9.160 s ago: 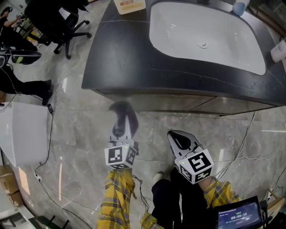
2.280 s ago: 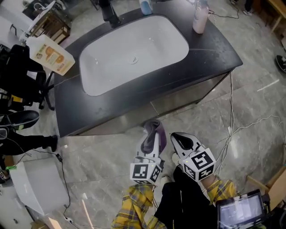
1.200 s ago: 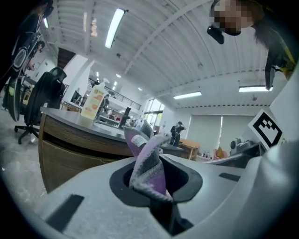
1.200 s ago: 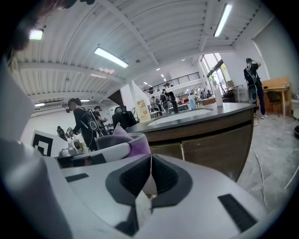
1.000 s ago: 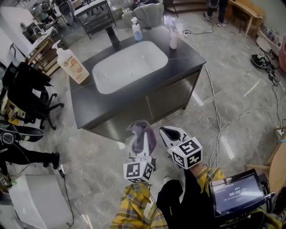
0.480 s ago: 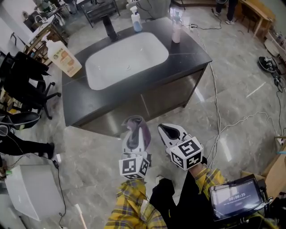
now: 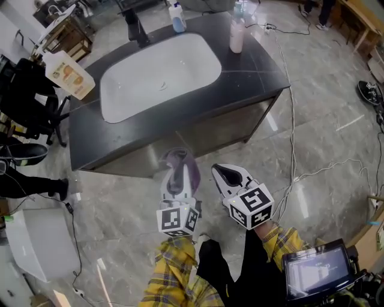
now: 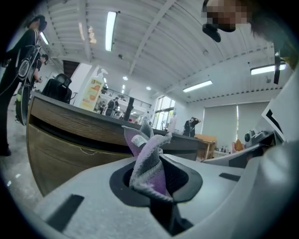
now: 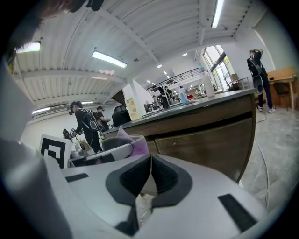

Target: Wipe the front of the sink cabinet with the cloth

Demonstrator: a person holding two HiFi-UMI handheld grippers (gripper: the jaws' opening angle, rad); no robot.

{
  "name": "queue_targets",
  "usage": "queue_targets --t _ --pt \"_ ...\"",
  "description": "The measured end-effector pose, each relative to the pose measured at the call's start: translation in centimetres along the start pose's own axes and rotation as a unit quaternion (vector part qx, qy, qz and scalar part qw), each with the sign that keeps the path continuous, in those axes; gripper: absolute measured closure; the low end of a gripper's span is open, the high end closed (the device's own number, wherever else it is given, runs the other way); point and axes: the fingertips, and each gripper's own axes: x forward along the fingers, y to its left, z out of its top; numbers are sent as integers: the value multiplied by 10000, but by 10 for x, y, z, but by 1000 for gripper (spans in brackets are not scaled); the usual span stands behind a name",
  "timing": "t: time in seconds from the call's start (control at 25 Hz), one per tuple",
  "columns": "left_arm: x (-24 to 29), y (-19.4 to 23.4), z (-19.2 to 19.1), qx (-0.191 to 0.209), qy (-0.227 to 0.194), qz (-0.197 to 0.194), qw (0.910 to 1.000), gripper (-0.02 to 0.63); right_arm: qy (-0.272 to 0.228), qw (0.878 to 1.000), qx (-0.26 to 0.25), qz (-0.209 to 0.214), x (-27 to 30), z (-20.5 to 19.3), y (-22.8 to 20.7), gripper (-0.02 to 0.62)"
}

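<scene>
Just before cabinet front (image 7: 201, 133), cloth (image 7: 176, 162) pinched in left tongs (image 7: 179, 181); right tongs (image 7: 220, 170) closed.

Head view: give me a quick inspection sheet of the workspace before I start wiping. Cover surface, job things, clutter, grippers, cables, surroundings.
Surface: dark countertop with a white basin.
Job's things: purple-grey cloth; brown cabinet front; the cloth is not touching it.
Clutter: orange-labelled bottle, blue pump bottle and pink bottle, all on the countertop.
Grippers: left gripper shut on the cloth; right gripper shut, empty.
Cables: white cable on the floor, right of the cabinet.
Surroundings: office chair, white box, screen.
</scene>
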Motion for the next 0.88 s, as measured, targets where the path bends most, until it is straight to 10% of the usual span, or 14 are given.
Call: queue_targets --t 0.88 --pt "88 2 -35 85 179 648 9977 557 231 9993 231 202 12 -2 -103 589"
